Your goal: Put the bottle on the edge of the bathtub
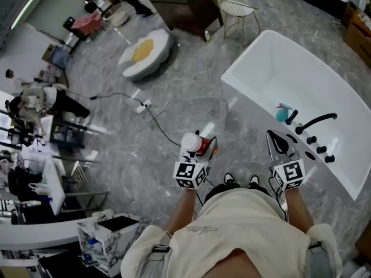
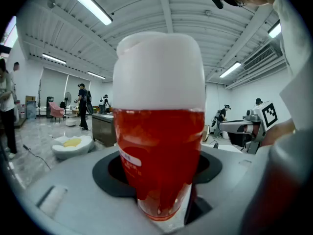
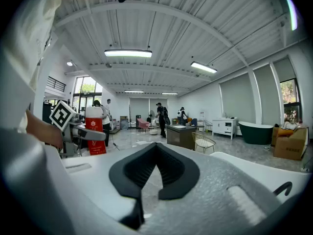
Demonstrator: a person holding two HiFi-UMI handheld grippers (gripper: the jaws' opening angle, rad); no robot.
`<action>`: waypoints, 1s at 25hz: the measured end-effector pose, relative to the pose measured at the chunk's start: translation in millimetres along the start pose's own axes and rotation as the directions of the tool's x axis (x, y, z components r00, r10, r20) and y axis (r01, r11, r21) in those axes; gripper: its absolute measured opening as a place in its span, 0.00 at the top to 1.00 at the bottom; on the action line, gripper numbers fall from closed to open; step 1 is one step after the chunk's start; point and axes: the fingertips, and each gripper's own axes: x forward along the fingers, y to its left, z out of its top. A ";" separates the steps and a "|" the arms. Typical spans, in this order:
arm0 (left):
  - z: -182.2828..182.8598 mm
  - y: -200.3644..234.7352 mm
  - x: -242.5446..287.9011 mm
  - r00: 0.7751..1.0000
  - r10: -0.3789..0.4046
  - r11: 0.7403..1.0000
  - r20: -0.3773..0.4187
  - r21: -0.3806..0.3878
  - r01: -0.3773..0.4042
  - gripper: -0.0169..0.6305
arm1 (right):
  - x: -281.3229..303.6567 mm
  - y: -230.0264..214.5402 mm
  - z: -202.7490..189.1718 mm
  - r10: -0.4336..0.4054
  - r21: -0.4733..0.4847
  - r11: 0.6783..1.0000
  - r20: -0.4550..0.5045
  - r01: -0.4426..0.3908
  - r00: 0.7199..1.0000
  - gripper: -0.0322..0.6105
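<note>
A red bottle with a white cap (image 1: 196, 143) stands upright between the jaws of my left gripper (image 1: 200, 149), which is shut on it at waist height above the floor. In the left gripper view the bottle (image 2: 159, 131) fills the middle, and the left gripper (image 2: 159, 185) clamps its lower body. The right gripper view shows the same bottle (image 3: 95, 130) far to the left. My right gripper (image 1: 277, 141) is shut and empty, its tips (image 3: 156, 146) meeting. It hovers just left of the white bathtub's near rim (image 1: 253, 105).
On the bathtub rim are a black faucet (image 1: 316, 121), black knobs (image 1: 322, 148) and a teal bottle (image 1: 283, 113). A cable with a power strip (image 1: 142, 105) crosses the grey floor. An egg-shaped cushion (image 1: 145, 52), a dark cabinet (image 1: 188, 4) and a wire chair (image 1: 236, 10) stand farther off.
</note>
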 end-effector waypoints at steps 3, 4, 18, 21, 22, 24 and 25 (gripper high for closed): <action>-0.4 8.2 -1.4 1.000 0.003 1.000 0.004 -0.010 -0.003 0.51 | 6.5 3.4 2.7 0.002 -0.010 1.000 -0.001 -0.002 1.000 0.95; -1.4 10.8 -1.8 1.000 0.004 1.000 0.005 -0.011 -0.004 0.51 | 8.6 5.0 2.0 0.004 -0.012 1.000 -0.005 -0.004 1.000 0.95; -8.1 31.3 -12.3 0.997 -0.081 0.997 0.022 0.019 0.080 0.52 | 23.3 35.8 1.8 -0.036 0.035 0.999 0.037 0.035 0.999 0.95; -12.5 35.1 -15.7 0.994 -0.105 0.994 0.019 0.023 0.105 0.52 | 27.4 45.3 -4.7 -0.050 0.030 0.998 0.023 0.049 0.999 0.95; -15.4 36.1 -16.3 0.994 -0.112 0.994 0.016 0.021 0.111 0.52 | 27.9 47.9 -7.3 -0.053 0.031 0.998 0.017 0.052 0.998 0.95; -21.3 36.8 -15.3 0.993 -0.121 0.993 0.006 0.011 0.121 0.52 | 27.2 50.4 -12.3 -0.057 0.036 0.998 0.002 0.057 0.998 0.95; -23.7 36.3 -14.3 0.992 -0.125 0.992 0.001 0.004 0.125 0.52 | 26.1 49.8 -14.2 -0.061 0.037 0.997 -0.006 0.061 0.998 0.95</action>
